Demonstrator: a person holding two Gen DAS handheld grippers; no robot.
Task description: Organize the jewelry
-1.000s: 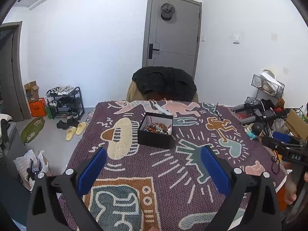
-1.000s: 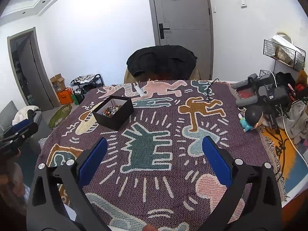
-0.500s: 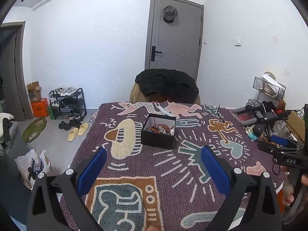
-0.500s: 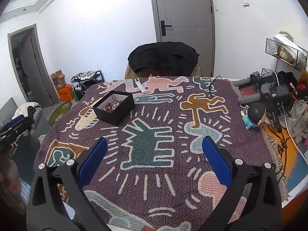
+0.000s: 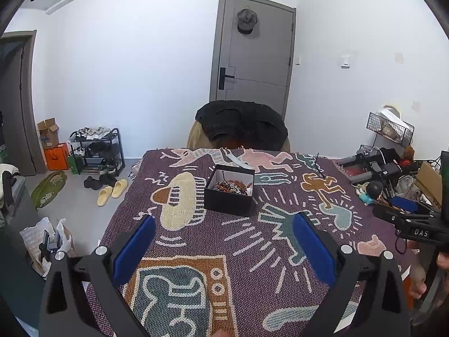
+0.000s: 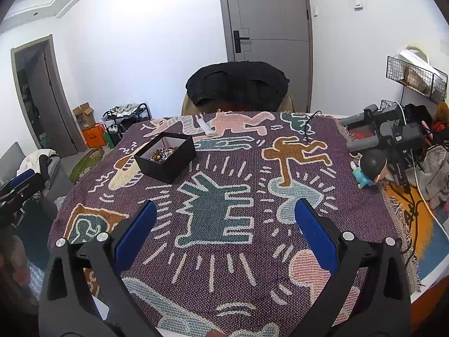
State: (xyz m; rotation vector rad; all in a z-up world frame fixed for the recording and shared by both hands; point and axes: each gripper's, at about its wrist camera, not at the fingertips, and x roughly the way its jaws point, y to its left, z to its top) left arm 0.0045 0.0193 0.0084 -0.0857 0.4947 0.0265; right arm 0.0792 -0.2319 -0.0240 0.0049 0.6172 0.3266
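A black open box (image 5: 229, 193) holds a heap of beaded jewelry (image 5: 230, 187) on the patterned purple cloth of the table (image 5: 252, 241). It also shows in the right wrist view (image 6: 166, 159), far left of centre, with the jewelry (image 6: 162, 152) inside. My left gripper (image 5: 223, 224) is open and empty, held above the near part of the table, short of the box. My right gripper (image 6: 224, 210) is open and empty above the cloth (image 6: 219, 210), to the right of the box. The right gripper's body also shows in the left wrist view (image 5: 412, 224).
A chair with a black jacket (image 5: 241, 125) stands behind the table. A white strip (image 6: 206, 126) and a black cable (image 6: 307, 126) lie on the far cloth. Camera gear and a toy figure (image 6: 370, 168) crowd the right side. A shoe rack (image 5: 96, 148) stands on the left.
Both grippers have drawn back and risen a little, so the box looks slightly farther away. Both stay open and empty.
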